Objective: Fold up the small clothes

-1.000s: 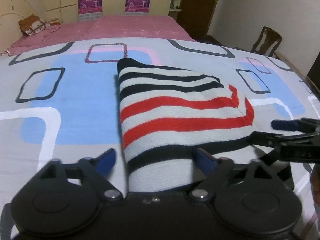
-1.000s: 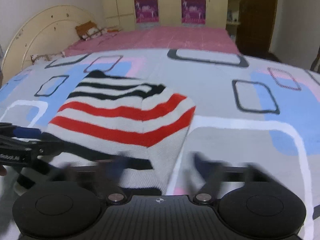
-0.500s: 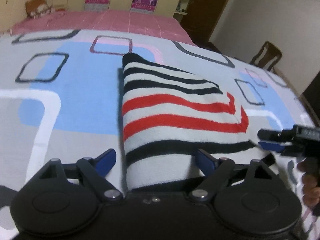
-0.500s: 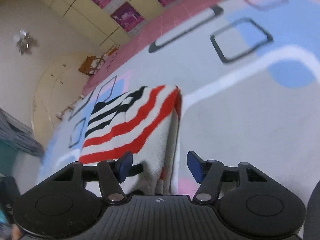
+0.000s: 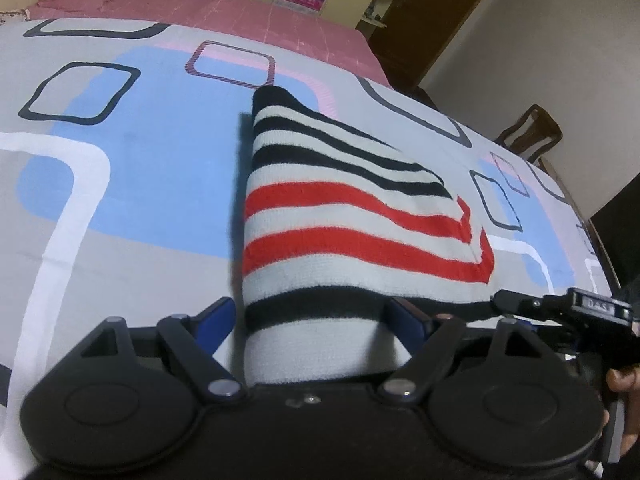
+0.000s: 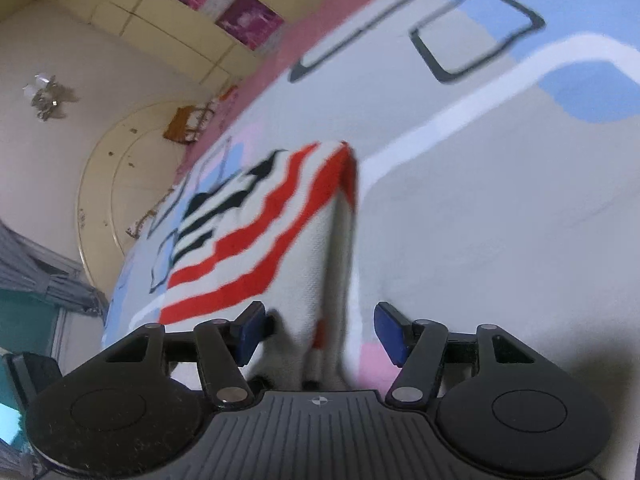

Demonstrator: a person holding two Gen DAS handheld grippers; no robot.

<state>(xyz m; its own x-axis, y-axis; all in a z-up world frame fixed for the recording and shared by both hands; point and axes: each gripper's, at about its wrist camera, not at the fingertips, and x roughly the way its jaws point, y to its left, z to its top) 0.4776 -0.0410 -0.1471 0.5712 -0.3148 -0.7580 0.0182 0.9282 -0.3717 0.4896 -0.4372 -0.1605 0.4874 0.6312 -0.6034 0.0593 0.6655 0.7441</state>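
- The striped sweater (image 5: 352,216) lay folded into a compact block on the bed (image 5: 120,184), on its patterned sheet, near edge towards both cameras.
- Left tongs (image 5: 308,320) stood spread around the sweater's near left corner; the blue pads sat either side of the cloth with a gap showing, so nothing was pinched.
- Their jaws had just been closing a little, cloth between them but not yet squeezed.
- Right tongs (image 6: 316,332) were spread as well, rolled over on one side, straddling the thick stacked edge at the sweater's right corner; the left pad looked close to the cloth, the right pad clear of it.
- Those jaws had been closing too, then held, with the folded edge between them.
- In the left view the right tongs (image 5: 520,304) showed at the sweater's far right corner, a hand (image 5: 624,380) behind them.
- My read: this was the set-up for lifting the near edge and carrying it over.
- To do it well, both tongs should bite all layers at once, deep enough that the lower layers do not slip out, and close together.
- Room was generous: open sheet lay beyond and to the left of the sweater.
- The bed's right edge and a chair (image 5: 528,132) sat further off to the right, well apart from the work.
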